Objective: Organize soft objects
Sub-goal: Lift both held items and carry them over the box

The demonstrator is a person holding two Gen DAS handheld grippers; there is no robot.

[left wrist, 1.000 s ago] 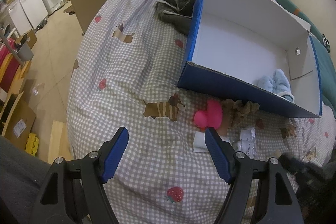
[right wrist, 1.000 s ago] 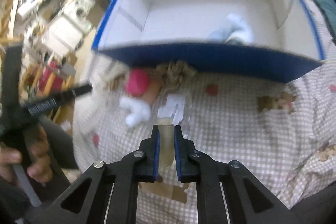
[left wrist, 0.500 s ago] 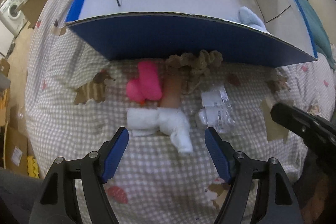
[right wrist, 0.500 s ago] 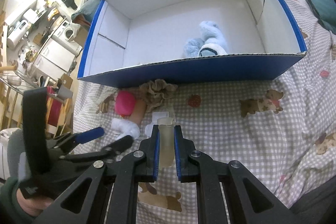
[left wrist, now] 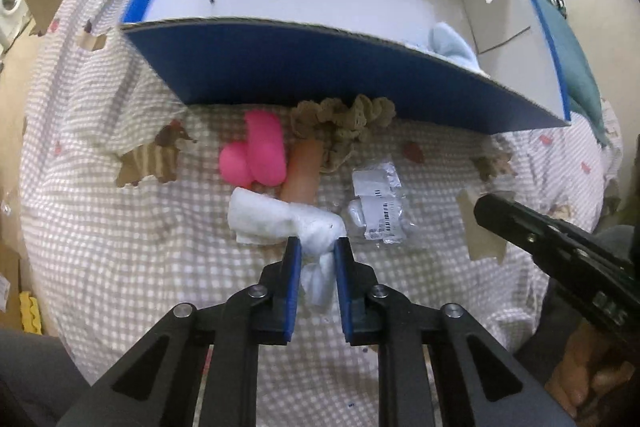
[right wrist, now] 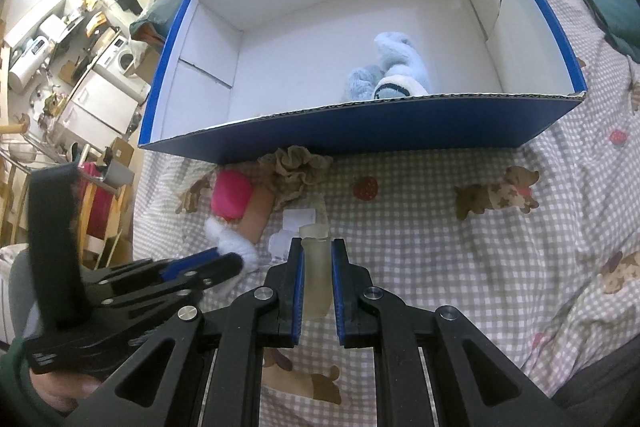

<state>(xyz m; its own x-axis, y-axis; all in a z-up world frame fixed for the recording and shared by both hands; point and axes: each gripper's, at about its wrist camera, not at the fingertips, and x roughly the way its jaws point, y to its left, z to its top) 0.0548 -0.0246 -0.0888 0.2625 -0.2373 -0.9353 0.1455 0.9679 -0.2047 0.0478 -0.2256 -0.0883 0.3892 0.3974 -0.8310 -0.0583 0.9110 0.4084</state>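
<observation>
Gripping the white fluffy sock (left wrist: 280, 219) by its near, bunched end, the left tongs (left wrist: 316, 259) have just been closing, and their blue pads now pinch the soft cloth between them. That sock lies on the checked bedspread (left wrist: 120, 247) of the bed, just in front of the blue-and-white cardboard box (left wrist: 320, 67), touching a peach-coloured soft tube (left wrist: 302, 167) and just beside a bright pink plush piece (left wrist: 256, 155) and a clear plastic packet with labels (left wrist: 378, 207). A brown frilly fabric piece (left wrist: 344, 115) sits against the box wall.

To do this lift well, I judge the pinch should stay firm and go straight up first, so the long free end peels off the peach tube without dragging it or the packet along. Because the hold is at one end, the rest will likely dangle; it needs to clear the near box wall before going in beside the pale blue fuzzy socks (right wrist: 394, 67).

The right tongs (right wrist: 316, 267) stand narrow, clamped on a pale translucent strip (right wrist: 316, 279), and look best kept aside.
</observation>
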